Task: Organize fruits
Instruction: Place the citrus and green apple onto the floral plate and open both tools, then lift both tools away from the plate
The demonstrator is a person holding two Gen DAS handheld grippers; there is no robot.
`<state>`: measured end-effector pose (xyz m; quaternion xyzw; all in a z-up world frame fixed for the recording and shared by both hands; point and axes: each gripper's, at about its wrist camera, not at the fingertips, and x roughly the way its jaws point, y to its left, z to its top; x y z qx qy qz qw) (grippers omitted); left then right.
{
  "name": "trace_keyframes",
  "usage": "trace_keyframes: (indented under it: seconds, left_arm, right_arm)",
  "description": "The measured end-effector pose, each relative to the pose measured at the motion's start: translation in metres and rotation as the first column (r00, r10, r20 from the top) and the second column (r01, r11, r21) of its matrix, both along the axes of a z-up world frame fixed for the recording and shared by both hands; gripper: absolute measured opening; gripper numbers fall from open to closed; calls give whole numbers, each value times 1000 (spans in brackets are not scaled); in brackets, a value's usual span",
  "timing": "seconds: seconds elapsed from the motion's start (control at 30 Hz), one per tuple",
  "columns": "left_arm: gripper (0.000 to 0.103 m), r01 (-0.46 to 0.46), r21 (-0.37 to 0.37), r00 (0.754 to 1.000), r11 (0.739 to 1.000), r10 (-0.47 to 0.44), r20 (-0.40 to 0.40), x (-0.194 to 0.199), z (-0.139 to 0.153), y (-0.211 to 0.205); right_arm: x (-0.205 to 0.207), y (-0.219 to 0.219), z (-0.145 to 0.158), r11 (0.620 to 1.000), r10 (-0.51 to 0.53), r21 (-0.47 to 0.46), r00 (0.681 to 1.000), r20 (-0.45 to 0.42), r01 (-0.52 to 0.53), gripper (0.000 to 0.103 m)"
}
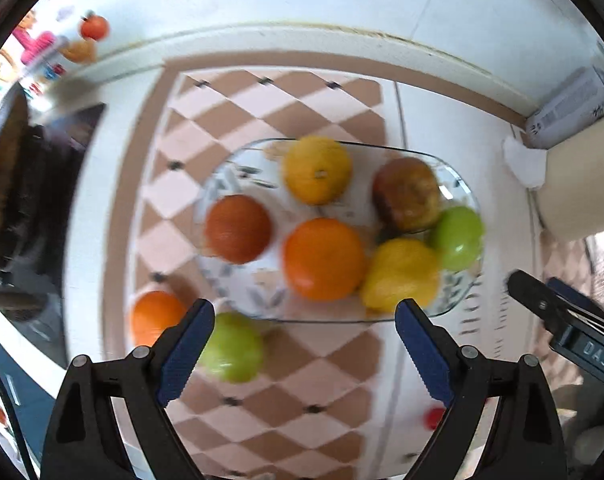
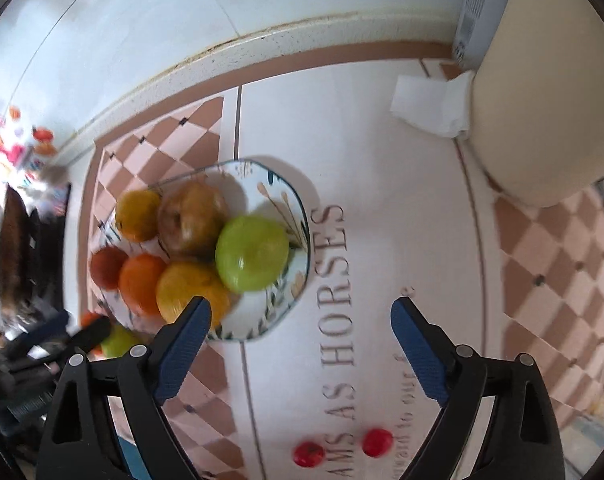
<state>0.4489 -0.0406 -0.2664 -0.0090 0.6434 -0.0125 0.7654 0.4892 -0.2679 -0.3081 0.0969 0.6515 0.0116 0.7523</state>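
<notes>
Left gripper (image 1: 305,320) and right gripper (image 2: 301,318) are hanging wide, empty. Green apple (image 1: 231,347) is sitting on table (image 1: 442,128) beside plate (image 1: 462,288); firm, smooth, probably slippery — pinch across its middle.

A white tissue (image 2: 430,110) lies near the far right corner of the checkered tablecloth (image 2: 558,280), touching a cream container (image 2: 542,100). A white appliance (image 2: 482,4) stands against the tiled wall (image 2: 141,20) behind it.

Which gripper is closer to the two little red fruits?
Right. The right gripper hangs open just above the red fruits; the left gripper is off over the plate's other side.
</notes>
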Motion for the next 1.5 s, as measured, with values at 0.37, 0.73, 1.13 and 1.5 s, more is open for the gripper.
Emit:
trace_keyframes:
  seconds: [0.37, 0.73, 1.13, 1.5]
  left_arm:
    - [92, 25, 39, 992, 999, -29, 121, -44, 42, 28]
    - [93, 59, 28, 974, 998, -64, 216, -92, 94, 33]
    - [93, 79, 5, 952, 997, -77, 297, -132, 145, 38]
    - [92, 101, -17, 938, 995, -89, 336, -153, 169, 36]
  right_arm:
    - [-60, 33, 48, 995, 28, -100, 995, 99, -18, 94]
    - [-112, 51, 121, 993, 40, -120, 975, 217, -14, 94]
    - [-163, 56, 188, 996, 35, -89, 954, 298, -9, 94]
    - [-183, 56, 212, 998, 24, -66, 943, 331, -2, 94]
